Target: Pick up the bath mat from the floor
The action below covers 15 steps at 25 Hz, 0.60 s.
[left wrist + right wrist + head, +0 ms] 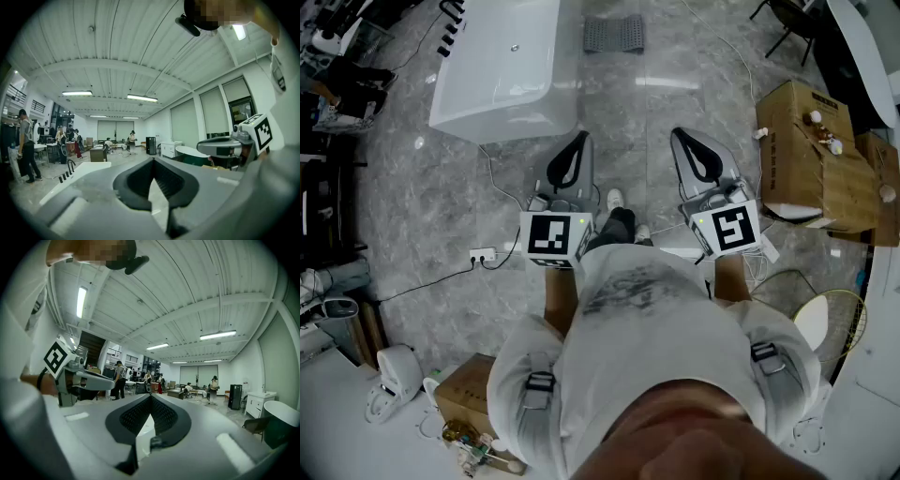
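The bath mat (pixel 614 34), grey and ribbed, lies flat on the marble floor far ahead of me, beside the end of a white bathtub (pixel 502 66). My left gripper (pixel 578 142) and right gripper (pixel 682 137) are held level in front of my body, side by side, well short of the mat. Both are shut with nothing between the jaws. The left gripper view shows its own closed jaws (pixel 152 160) and the right gripper (pixel 225 147) beside it. From the right gripper view, the closed jaws (pixel 150 397) point across the room. The mat is hidden in both gripper views.
Cardboard boxes (pixel 811 155) stand at the right, another box (pixel 469 394) at the lower left. A power strip and cables (pixel 484 254) lie on the floor by my feet. A round fan (pixel 830 323) sits at the right. Several people stand in the background (pixel 26 150).
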Each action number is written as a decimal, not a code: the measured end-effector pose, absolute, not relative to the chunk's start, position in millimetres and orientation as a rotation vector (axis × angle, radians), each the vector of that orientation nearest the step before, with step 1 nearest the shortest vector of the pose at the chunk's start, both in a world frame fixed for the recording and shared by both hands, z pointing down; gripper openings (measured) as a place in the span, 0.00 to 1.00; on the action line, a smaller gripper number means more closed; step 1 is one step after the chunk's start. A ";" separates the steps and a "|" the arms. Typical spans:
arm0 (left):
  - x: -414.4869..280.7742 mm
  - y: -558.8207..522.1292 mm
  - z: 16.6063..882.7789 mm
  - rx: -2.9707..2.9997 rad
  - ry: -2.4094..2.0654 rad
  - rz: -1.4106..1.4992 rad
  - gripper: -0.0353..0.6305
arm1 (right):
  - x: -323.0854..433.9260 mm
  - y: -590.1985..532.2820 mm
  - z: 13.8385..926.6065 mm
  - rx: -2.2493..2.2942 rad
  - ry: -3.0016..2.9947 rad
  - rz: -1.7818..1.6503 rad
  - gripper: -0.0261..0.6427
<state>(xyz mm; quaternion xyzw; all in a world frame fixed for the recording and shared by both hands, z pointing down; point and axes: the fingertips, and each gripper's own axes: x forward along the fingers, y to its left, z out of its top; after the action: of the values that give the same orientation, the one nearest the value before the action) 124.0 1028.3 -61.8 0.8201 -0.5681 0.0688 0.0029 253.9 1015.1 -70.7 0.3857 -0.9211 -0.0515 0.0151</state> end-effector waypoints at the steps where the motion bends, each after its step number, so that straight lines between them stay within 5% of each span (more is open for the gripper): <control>1: 125.3 1029.3 -63.3 2.575 -1.782 0.214 0.06 | 254.5 1016.4 -71.5 1.200 -2.869 -0.161 0.04; 15: 113.0 1007.5 -60.3 2.564 -1.778 0.226 0.06 | 241.5 994.4 -74.9 1.187 -2.896 -0.140 0.04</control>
<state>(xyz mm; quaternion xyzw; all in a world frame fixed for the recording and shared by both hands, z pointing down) 113.0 1007.5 -60.3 0.8196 -0.5683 0.0723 0.0068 241.5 994.4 -74.9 0.3789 -0.9243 -0.0447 0.0041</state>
